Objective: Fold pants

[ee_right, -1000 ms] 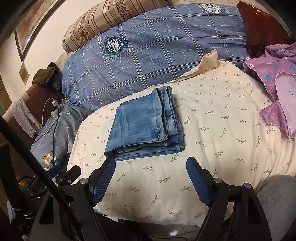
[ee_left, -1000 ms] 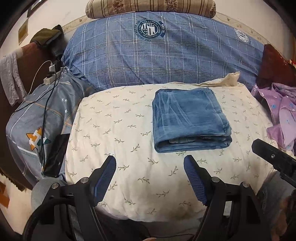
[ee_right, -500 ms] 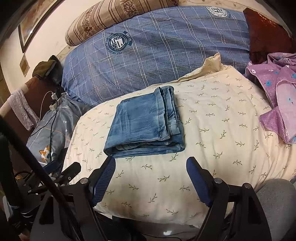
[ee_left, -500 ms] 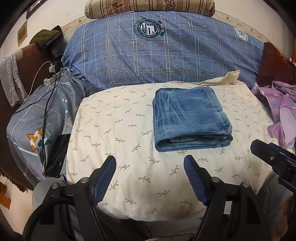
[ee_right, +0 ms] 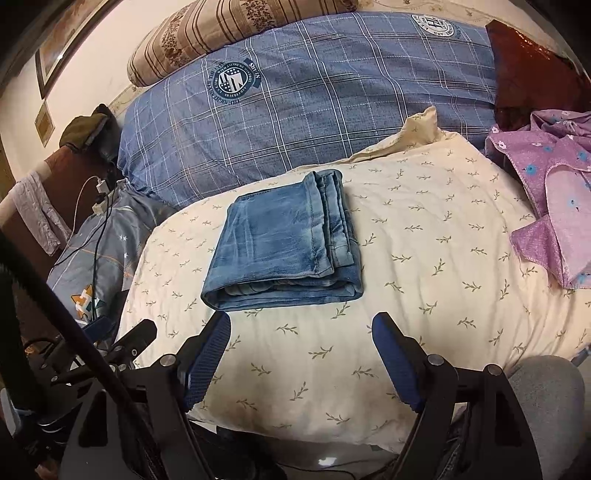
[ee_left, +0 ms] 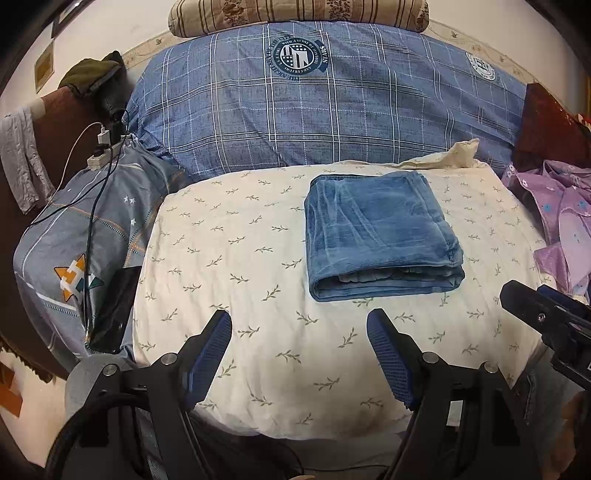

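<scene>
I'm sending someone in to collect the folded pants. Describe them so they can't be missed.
Find the cream leaf-print pillow at the near end of the bed, in front of the blue plaid pillow. The folded pants lie flat on it. They are faded blue denim in a neat rectangular stack, unlike the crumpled purple floral garment beside the pillow.

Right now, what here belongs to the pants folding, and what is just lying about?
Job:
folded jeans
cream pillow under them
left gripper, open
right gripper, open

Lying about:
purple garment
blue plaid quilt
striped pillow
charger cables
</scene>
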`<action>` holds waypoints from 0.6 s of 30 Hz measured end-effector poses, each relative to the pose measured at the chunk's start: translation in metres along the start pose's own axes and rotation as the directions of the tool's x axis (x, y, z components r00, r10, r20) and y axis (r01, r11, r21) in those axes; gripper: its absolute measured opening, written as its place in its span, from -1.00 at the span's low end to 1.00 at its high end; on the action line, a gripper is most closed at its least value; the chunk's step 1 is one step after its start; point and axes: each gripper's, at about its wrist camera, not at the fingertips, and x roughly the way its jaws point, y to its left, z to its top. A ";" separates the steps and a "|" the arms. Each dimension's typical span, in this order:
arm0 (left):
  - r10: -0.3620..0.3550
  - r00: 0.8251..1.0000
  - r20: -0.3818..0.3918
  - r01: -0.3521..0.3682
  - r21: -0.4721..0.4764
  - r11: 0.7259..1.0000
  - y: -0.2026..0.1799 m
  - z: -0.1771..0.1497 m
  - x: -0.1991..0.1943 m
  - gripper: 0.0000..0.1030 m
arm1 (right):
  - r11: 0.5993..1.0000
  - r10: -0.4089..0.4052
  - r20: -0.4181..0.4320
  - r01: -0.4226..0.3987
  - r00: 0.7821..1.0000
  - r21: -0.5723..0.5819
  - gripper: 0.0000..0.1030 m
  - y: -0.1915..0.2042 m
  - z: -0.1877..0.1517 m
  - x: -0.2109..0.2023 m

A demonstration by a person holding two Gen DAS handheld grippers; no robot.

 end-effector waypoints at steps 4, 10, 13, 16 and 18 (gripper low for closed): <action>0.001 1.000 0.003 -0.001 0.003 1.000 0.000 -0.001 -0.001 0.47 | 1.000 -0.007 0.000 0.007 1.000 0.001 0.56 0.001 -0.001 0.000; 0.001 1.000 0.002 -0.001 0.002 1.000 -0.001 -0.001 -0.002 0.47 | 1.000 -0.010 0.004 0.010 1.000 -0.003 0.56 0.001 0.000 -0.002; 0.002 1.000 0.003 -0.002 0.001 1.000 -0.001 -0.001 -0.002 0.47 | 1.000 -0.012 0.006 0.012 1.000 -0.006 0.56 0.000 0.001 -0.003; 0.000 1.000 0.003 0.000 0.003 1.000 -0.001 0.000 -0.002 0.47 | 1.000 -0.013 0.008 0.013 1.000 -0.008 0.56 0.001 0.001 -0.004; 0.000 1.000 0.003 0.000 0.004 1.000 -0.002 0.000 -0.003 0.47 | 1.000 -0.013 0.011 0.013 1.000 -0.007 0.56 0.001 0.001 -0.004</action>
